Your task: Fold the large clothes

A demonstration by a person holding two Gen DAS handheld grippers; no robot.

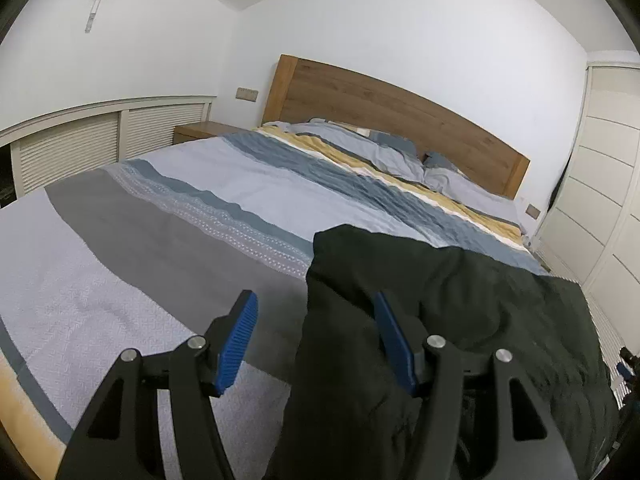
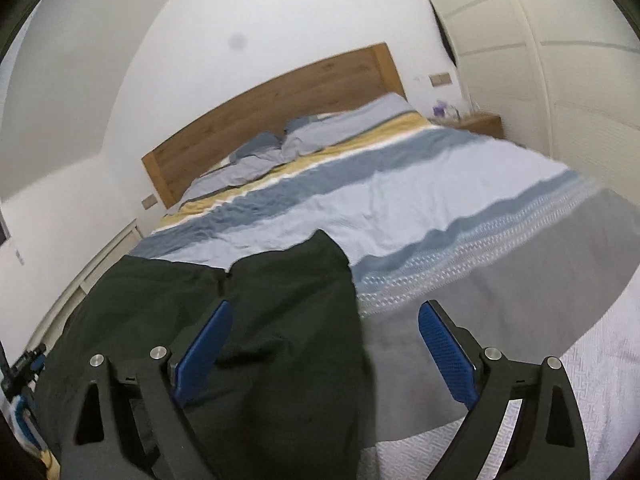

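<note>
While both claws are hanging over the bed, the notes are running view by view.

Left wrist, claw: left gripper (image 1: 316,322) is standing released, blue ribbed pads (image 1: 240,344) spread wide, grasping nothing.
Left wrist, garment: large dark green-black fabric garment (image 1: 460,320) is lying rumpled on the striped blue, grey and yellow bedcover (image 1: 224,184), one fold draping between the pads.
Left wrist, background: wooden headboard (image 1: 384,108) is standing behind grey-blue pillows (image 1: 376,148).

Right wrist, claw: right gripper (image 2: 324,332) is likewise hanging released, holding nothing.
Right wrist, garment: the garment (image 2: 280,300) is lying under its left pad, spreading leftward to the bed edge.
Right wrist, far left: the left gripper (image 2: 24,364) is showing partly.
</note>
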